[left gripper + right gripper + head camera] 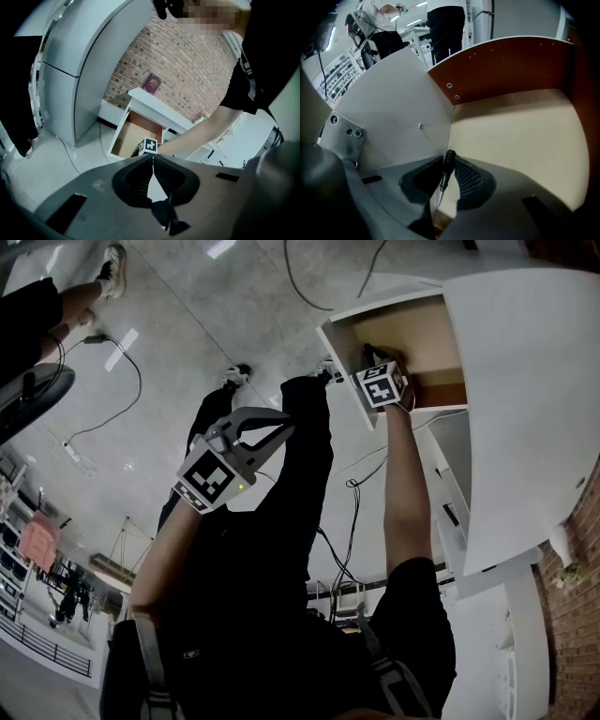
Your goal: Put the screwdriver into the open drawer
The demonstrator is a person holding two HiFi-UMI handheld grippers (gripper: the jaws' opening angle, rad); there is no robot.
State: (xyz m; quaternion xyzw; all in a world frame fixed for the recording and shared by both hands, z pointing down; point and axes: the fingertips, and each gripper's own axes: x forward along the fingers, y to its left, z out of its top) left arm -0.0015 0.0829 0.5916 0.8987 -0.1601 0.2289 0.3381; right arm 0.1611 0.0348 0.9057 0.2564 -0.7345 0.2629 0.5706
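Right gripper [449, 157]: jaws pinching the screwdriver [445, 174]. Black handle at the fingertips, metal shaft pointing back toward the camera.

Screwdriver location: inside the open drawer [515, 136], above its tan floor and close to the white side wall. Contact with the floor cannot be told.

Drawer: reddish-brown back panel. In the head view it stands pulled out of a white cabinet [525, 381], with the right gripper's marker cube within its rim.

Left gripper [153, 157]: jaws pressed together at the tips, nothing between them. Held in the air, well apart from the drawer.

Background: brick wall [187, 79]; purple book [152, 84] on the cabinet top.
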